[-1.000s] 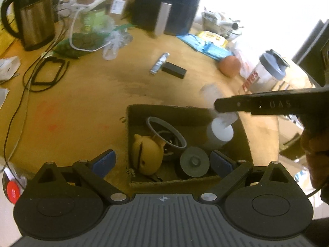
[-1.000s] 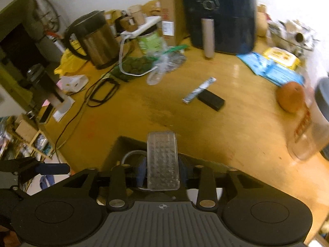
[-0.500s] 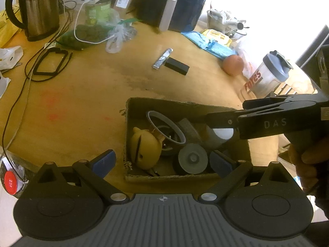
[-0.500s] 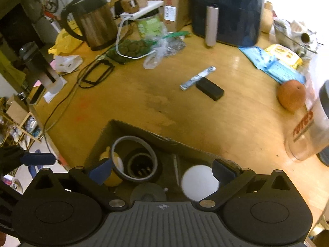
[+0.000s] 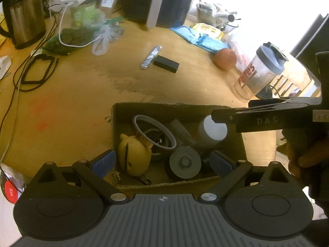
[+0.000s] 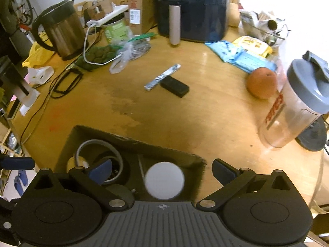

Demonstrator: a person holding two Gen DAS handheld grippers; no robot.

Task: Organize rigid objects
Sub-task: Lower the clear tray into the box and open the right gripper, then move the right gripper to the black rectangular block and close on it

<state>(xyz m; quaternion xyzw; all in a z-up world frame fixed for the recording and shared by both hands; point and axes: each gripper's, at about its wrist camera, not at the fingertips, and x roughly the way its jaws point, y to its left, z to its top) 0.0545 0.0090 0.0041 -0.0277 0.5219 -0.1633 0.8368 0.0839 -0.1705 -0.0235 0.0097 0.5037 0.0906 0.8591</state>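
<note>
A cardboard box (image 5: 238,144) sits at the table's near edge. It holds a yellow figure (image 5: 133,156), a tape ring (image 5: 154,129), a grey disc (image 5: 185,162), a clear ridged case (image 5: 181,131) and a white bottle (image 5: 211,131). My left gripper (image 5: 162,162) is open and empty over the box's near wall. My right gripper (image 6: 162,170) is open and empty above the white bottle (image 6: 164,180); its arm shows at the right in the left wrist view (image 5: 257,117). A black block (image 6: 174,86) and a silver bar (image 6: 162,77) lie mid-table.
A shaker bottle (image 6: 294,111) and an orange (image 6: 261,82) stand to the right. A kettle (image 6: 59,30), cables (image 6: 65,82), bags and an air fryer (image 6: 191,8) line the far side. Blue packets (image 6: 240,57) lie at the back right.
My right gripper opened and let go of the clear ridged case, which now lies in the box. It then drew back to the right. The left gripper has stayed open.
</note>
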